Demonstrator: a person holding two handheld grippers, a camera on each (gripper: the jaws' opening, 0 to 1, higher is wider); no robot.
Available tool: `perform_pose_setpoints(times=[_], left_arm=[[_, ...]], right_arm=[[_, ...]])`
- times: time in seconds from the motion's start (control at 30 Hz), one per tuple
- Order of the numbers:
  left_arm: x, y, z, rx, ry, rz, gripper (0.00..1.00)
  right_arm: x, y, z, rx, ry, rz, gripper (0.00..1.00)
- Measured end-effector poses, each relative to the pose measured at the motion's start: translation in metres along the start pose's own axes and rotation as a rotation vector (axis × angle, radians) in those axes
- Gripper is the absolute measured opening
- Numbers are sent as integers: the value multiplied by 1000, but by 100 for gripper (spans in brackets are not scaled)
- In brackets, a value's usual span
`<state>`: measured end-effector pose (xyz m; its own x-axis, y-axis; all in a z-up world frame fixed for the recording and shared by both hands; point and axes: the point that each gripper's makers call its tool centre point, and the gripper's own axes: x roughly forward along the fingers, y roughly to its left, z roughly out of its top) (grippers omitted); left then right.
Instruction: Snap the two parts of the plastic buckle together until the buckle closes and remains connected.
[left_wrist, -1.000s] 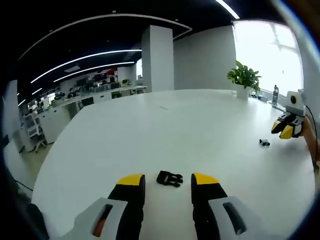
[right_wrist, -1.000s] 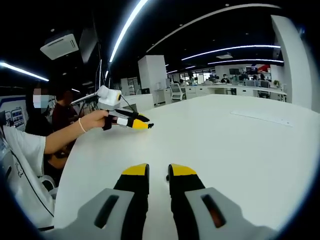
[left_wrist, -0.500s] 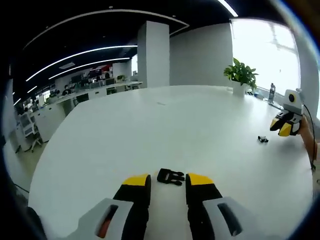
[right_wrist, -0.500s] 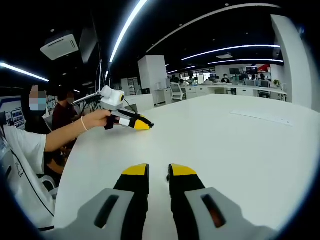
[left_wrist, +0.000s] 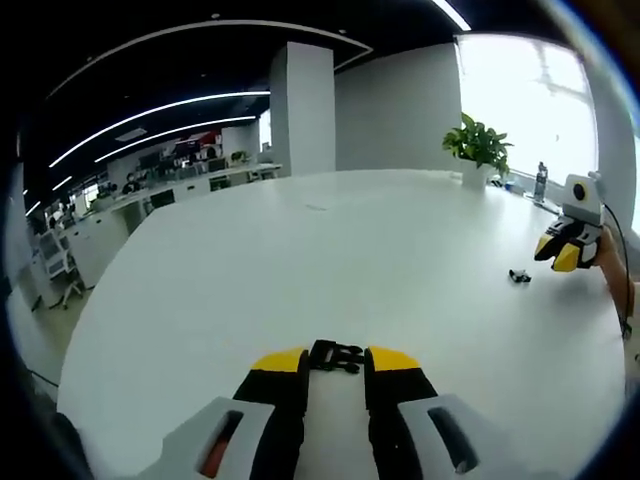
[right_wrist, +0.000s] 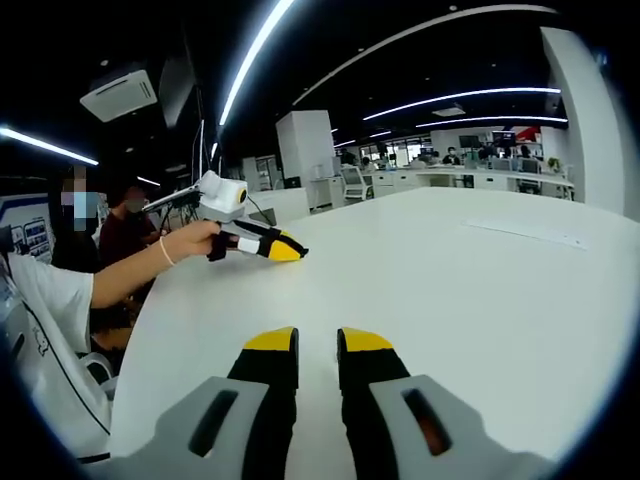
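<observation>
Early stage: my left tongs (left_wrist: 335, 362) straddle one buckle half (left_wrist: 336, 355) on the table (left_wrist: 330, 240), not visibly gripping it; right tongs (right_wrist: 318, 345) nearly closed, empty. Other half (left_wrist: 519, 276) lies well apart; joining remains.

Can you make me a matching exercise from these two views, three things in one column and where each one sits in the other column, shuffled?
1. larger buckle part
2. smaller buckle part
3. potted plant

A. on the table's far edge, by the window
B. between the left gripper's yellow tips
C. on the table just ahead of the right gripper

Pairs: 1-B, 2-C, 3-A
</observation>
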<state>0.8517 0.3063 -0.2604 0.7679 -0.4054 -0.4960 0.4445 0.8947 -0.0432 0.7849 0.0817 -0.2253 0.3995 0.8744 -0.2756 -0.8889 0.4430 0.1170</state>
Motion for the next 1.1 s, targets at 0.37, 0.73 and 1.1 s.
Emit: perform_pose_setpoints(times=[0.37,0.73,1.1], left_arm=[[-6,-7,-2,-77,-50,49,21],[-7,-38,-8,-57,-43,40,21],[-6,-55,-8,-27,-69,69,22]], right_arm=[[1,0,-2,3,1,4,15],[0,6,0,2,-17,16,15],[0,11,2,0,-32,28,15]])
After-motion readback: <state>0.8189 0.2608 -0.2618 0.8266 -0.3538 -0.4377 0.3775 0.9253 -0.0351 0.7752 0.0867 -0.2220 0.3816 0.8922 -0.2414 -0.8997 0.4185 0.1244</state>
